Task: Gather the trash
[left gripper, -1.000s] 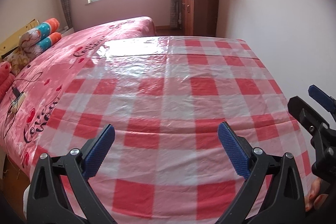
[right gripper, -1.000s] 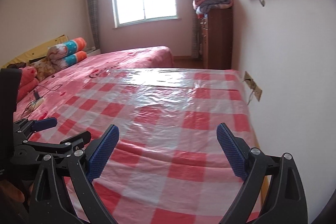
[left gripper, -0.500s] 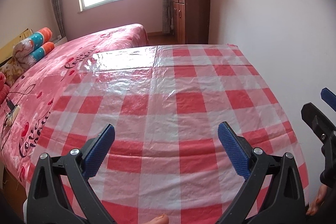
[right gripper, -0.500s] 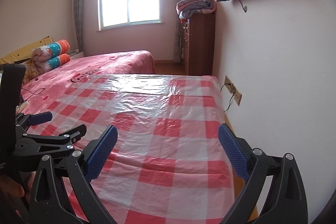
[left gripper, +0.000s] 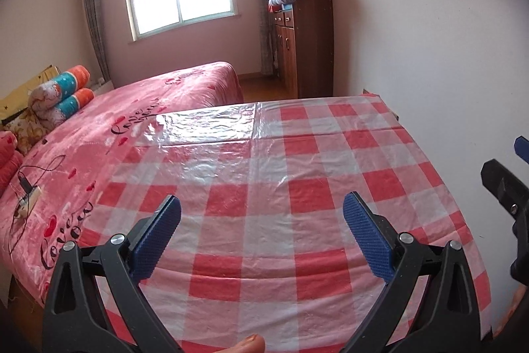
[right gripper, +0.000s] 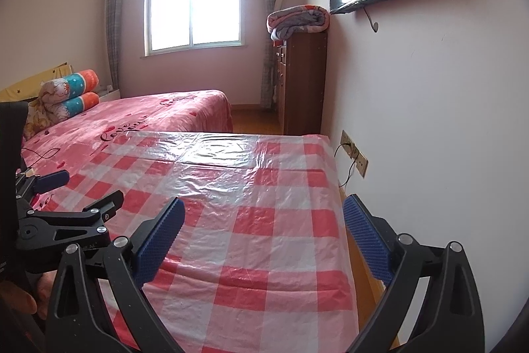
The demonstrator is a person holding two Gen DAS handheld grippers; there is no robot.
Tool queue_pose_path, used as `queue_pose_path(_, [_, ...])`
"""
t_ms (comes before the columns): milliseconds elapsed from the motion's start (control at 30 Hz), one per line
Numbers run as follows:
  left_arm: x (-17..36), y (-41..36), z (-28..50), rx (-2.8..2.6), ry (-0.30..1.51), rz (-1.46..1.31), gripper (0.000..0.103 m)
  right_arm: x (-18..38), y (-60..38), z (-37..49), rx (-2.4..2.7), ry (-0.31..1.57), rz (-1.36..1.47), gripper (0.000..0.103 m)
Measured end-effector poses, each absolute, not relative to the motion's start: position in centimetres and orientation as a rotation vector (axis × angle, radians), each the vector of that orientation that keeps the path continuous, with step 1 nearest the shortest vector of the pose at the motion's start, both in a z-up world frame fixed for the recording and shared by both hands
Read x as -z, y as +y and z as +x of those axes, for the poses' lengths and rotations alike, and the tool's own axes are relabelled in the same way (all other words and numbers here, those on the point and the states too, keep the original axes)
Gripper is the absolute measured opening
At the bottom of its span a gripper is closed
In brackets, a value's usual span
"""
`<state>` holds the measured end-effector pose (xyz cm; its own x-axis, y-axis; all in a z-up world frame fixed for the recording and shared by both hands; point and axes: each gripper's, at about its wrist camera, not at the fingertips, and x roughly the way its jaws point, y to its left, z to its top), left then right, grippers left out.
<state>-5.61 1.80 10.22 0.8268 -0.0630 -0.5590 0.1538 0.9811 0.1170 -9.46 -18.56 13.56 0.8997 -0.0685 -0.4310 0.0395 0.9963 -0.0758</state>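
The left gripper (left gripper: 261, 234) is hovering with its blue-padded jaws spread apart and gripping nothing, above the red-and-white checked plastic sheet (left gripper: 297, 174) covering the near surface. The right gripper (right gripper: 263, 232) is hanging beside it over the sheet's wall-side edge, jaws likewise wide apart. No trash or container is showing in either view. Beyond the sheet, a pink bed with a heart-print cover (left gripper: 158, 101) is lying, rolled bolsters (left gripper: 62, 95) at its head. A brown wooden cabinet (right gripper: 302, 81) is standing against the wall, carrying a folded blanket (right gripper: 297, 20).

Black plastic left gripper (left gripper: 261, 234) and right gripper (right gripper: 264, 230), silver screws at pivots, ribbed blue pads (left gripper: 367, 240) inside each jaw.
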Motion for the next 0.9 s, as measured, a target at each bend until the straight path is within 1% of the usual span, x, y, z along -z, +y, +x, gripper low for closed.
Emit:
queue_pose_path(400, [-11.9, 3.2, -5.8, 0.102, 0.543, 0.127, 0.099, -14.9, -17.6, -9.3, 0.056, 0.417, -0.078, 0.095])
queue_pose_path(900, [-11.8, 4.3, -6.0, 0.07, 0.529, 0.124, 0.099, -14.5, -16.4, -8.9, 0.042, 0.43, -0.096, 0.095])
